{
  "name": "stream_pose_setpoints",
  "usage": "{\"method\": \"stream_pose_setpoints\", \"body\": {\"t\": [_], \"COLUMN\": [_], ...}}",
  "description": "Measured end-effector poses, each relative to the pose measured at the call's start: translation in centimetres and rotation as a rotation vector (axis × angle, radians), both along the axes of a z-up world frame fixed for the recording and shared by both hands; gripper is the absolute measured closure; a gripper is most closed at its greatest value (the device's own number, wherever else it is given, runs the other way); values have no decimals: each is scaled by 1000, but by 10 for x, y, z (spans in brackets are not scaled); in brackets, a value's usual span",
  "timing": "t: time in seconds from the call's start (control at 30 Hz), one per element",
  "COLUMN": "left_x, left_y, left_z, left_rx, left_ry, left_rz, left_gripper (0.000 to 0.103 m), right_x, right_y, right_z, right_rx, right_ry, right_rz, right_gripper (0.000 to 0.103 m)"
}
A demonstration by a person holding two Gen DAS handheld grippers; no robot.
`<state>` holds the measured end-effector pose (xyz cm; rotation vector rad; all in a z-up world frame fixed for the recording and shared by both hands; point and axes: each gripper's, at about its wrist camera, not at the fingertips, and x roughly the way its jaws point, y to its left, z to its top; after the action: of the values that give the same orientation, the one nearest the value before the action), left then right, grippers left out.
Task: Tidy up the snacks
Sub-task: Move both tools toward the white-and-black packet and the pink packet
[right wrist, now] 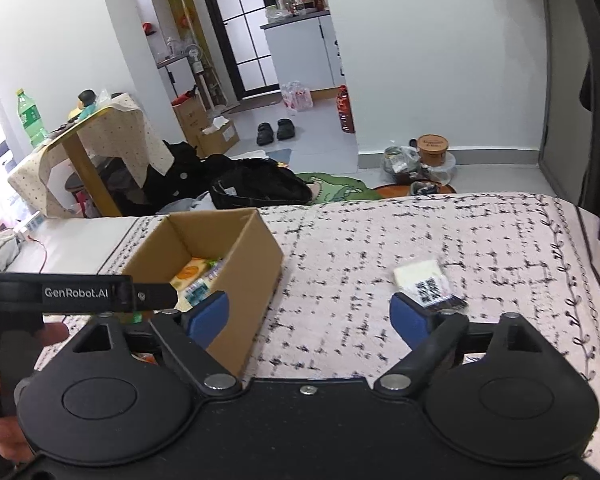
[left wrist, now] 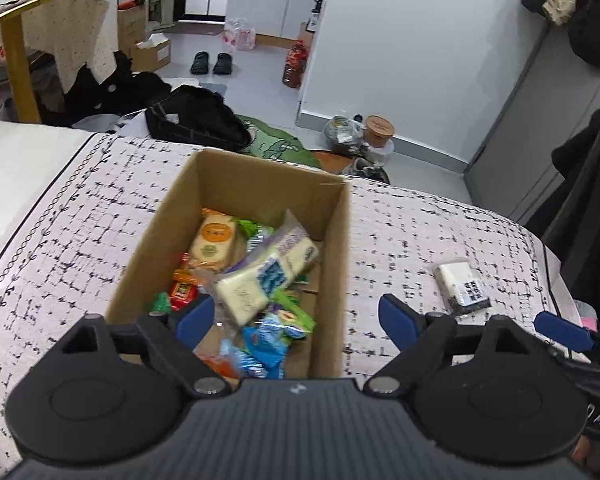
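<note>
showing a bed covered by a pale blanket (left wrist: 80, 220) with black dashes, seen from both hand-held grippers. at far left in the left wrist view, a wooden side table (left wrist: 16, 52) draped with a dotted cloth stands on the floor beyond the bed. left of centre, an open cardboard box (left wrist: 340, 248) rests on the blanket; inside it lie mixed snacks, among them a round biscuit pack with an orange label (left wrist: 214, 240), a white wrapped pack with blue print (left wrist: 268, 276) lying tilted on top of the heap, a small red packet (left wrist: 183, 293) and blue wrappers (left wrist: 260, 348) near the front. the left gripper (left wrist: 296, 316) hangs over the near end of the box, its blue pads wide apart with nothing pressed between them; one pad sits above the box interior, the other above the blanket just right of the box wall. further right, a single wrapped snack with a white top and dark base (left wrist: 462, 286) lies flat on the blanket, well apart from the box. at the far right edge, a blue pad of the other gripper shows. in the right wrist view, the right gripper (right wrist: 312, 316) also stands with its pads spread and empty; its left pad overlaps the box corner (right wrist: 260, 280), and its right pad lies just beside the loose snack (right wrist: 428, 284), whether touching cannot be told. a person's fingers (right wrist: 4, 436) show at the lower left.
</note>
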<state>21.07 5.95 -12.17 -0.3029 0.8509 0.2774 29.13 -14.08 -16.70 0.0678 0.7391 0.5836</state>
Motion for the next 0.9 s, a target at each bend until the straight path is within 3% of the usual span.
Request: {"method": "stream_pose_setpoints", "body": {"t": [0.17,0.23,0.9], "left_x": [3,5,24], "left_y": [-15,-21,-78], "left_z": [0,-1,-11], "left_rx": [-4,-4,-56], "left_ry": [-10,-8,5], "left_rz": [-28,-42,-169], "left_gripper": [6,0,0], "right_x": [-3,-3,-1], "right_y": [-18,-26,-87], "right_z": [-7,-10,-40], "right_rx": [-16,-28,-42], "right_ry": [5,6,72], "right_rz": [-39,-71,-204], "right_gripper": [0,0,1]}}
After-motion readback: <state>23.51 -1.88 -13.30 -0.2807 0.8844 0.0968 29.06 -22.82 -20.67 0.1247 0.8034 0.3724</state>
